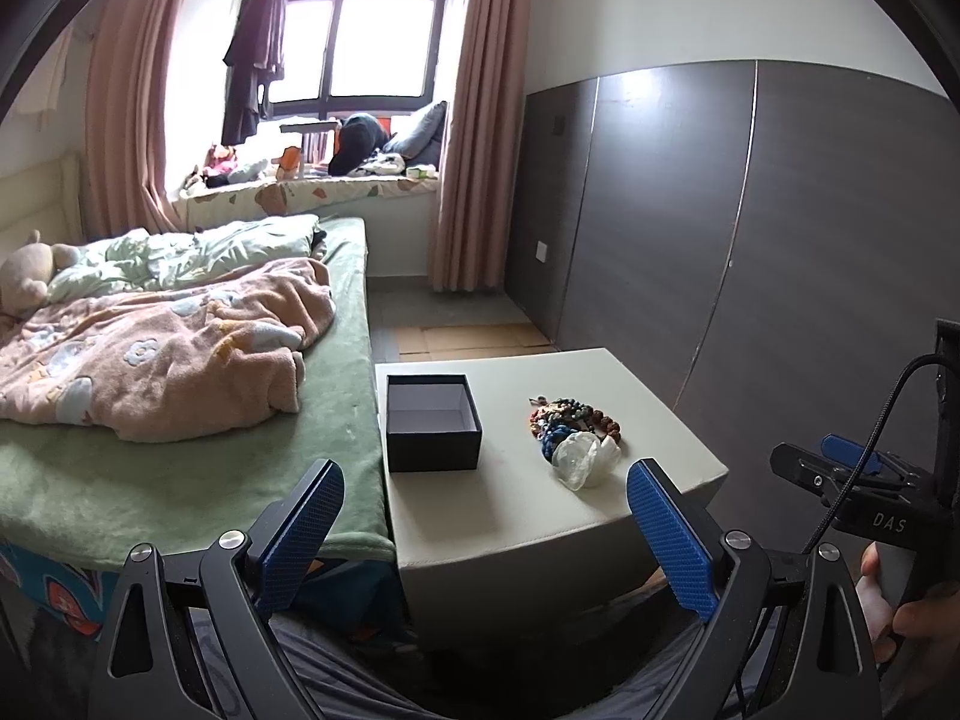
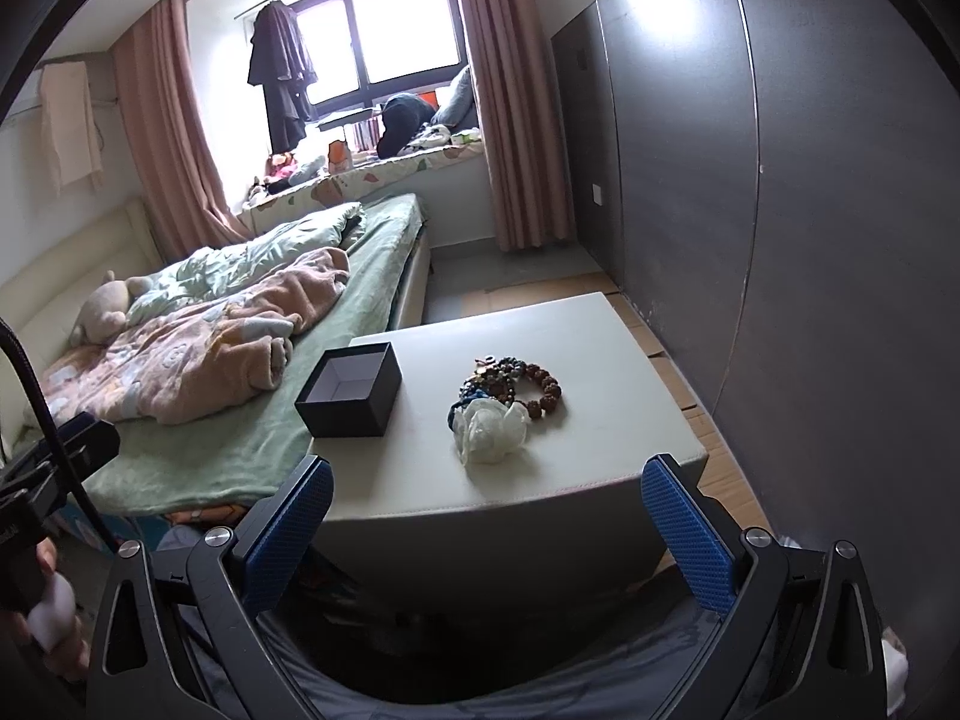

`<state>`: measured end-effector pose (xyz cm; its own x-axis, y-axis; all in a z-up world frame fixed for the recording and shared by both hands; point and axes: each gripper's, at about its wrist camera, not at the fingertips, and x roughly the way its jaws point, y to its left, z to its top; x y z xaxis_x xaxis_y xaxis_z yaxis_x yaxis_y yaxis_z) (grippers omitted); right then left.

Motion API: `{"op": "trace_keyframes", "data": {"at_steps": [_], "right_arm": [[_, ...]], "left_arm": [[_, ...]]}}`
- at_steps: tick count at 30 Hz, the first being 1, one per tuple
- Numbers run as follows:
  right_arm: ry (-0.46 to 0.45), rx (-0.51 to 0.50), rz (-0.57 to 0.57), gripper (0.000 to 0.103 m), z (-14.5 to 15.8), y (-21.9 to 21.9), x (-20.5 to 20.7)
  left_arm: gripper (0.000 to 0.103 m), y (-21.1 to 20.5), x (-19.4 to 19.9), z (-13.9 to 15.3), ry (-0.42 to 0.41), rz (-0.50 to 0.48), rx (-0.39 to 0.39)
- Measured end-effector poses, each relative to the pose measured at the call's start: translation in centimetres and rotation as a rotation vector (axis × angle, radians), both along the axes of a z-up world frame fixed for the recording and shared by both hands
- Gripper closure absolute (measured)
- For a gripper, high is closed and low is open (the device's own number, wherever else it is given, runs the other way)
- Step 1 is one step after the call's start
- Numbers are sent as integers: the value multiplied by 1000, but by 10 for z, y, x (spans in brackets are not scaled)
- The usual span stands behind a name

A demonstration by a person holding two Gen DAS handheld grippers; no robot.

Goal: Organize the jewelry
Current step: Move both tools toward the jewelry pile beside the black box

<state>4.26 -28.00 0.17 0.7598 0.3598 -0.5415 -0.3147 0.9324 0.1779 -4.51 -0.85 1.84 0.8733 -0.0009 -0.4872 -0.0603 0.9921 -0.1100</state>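
Observation:
A pile of beaded bracelets [image 1: 573, 420] lies on a white bedside table [image 1: 498, 504], with a clear crumpled plastic bag [image 1: 585, 459] at its near side. An open, empty black box [image 1: 433, 423] stands to the left of the pile. The same bracelets [image 2: 516, 387], bag [image 2: 489, 429] and box [image 2: 349, 390] show on the table [image 2: 540, 480] in the right wrist view. My left gripper [image 1: 486, 528] is open and empty, short of the table's near edge. My right gripper [image 2: 486, 528] is open and empty, also short of that edge.
A bed [image 1: 180, 480] with a green sheet and a pink blanket [image 1: 162, 348] touches the table's left side. A dark wardrobe wall [image 1: 750, 228] runs along the right. Cardboard [image 1: 474, 339] lies on the floor beyond the table. The right gripper's body [image 1: 864, 492] shows at the left wrist view's right edge.

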Motion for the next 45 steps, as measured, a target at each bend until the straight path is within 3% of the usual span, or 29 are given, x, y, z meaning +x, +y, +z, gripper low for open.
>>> {"op": "trace_keyframes", "data": {"at_steps": [27, 45], "right_arm": [[12, -3, 0, 0, -2, -3, 5], [101, 56, -54, 0, -23, -31, 53]], "left_arm": [[7, 1, 9, -2, 18, 22, 20], [7, -13, 83, -33, 122, -18, -16]]}}
